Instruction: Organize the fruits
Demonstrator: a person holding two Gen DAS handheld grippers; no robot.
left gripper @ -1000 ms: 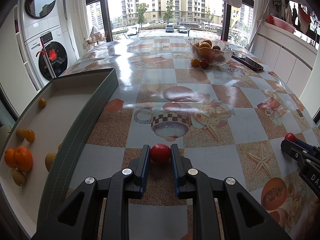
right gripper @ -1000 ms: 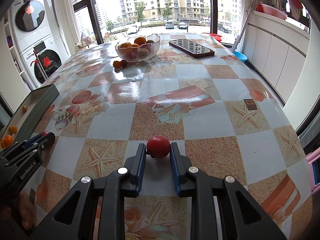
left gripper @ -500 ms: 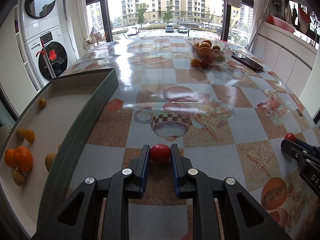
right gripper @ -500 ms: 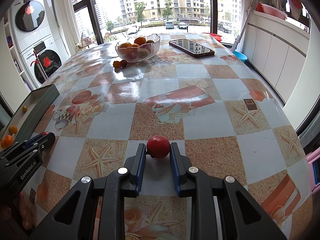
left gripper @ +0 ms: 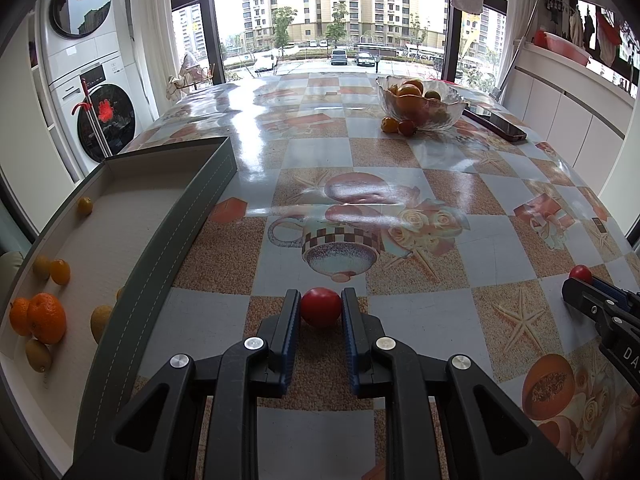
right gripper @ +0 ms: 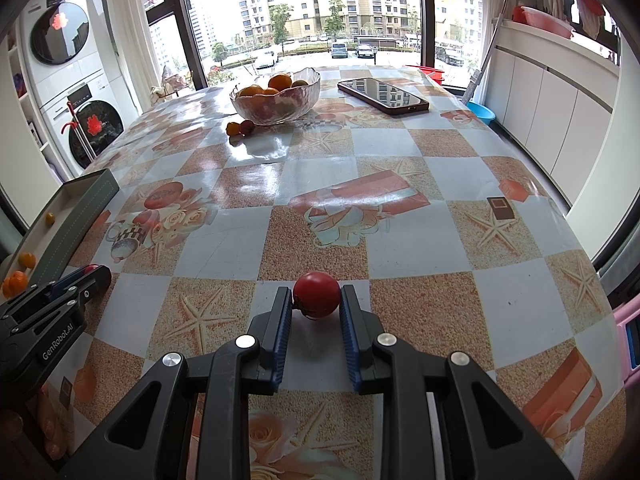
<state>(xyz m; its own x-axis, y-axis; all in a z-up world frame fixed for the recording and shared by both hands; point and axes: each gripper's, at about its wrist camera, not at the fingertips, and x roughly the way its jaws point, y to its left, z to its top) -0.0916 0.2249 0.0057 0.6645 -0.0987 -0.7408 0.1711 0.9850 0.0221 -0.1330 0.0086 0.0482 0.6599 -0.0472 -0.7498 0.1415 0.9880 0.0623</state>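
Observation:
My left gripper [left gripper: 320, 307] is shut on a small red tomato [left gripper: 321, 306] low over the patterned table. My right gripper [right gripper: 316, 295] is shut on another red tomato [right gripper: 316, 294], also just above the table. Each gripper shows in the other's view: the right one [left gripper: 580, 286] at the far right, the left one [right gripper: 94, 274] at the far left. A grey box [left gripper: 176, 216] on the left holds oranges [left gripper: 42, 318] and several small yellow fruits. A glass bowl [left gripper: 420, 102] of oranges stands at the far end, also in the right wrist view [right gripper: 276, 94].
Two small fruits [left gripper: 398, 125] lie beside the bowl. A dark phone [right gripper: 382, 96] lies right of the bowl near the far edge. Washing machines [left gripper: 96, 92] stand left of the table, white cabinets [right gripper: 552, 112] to the right.

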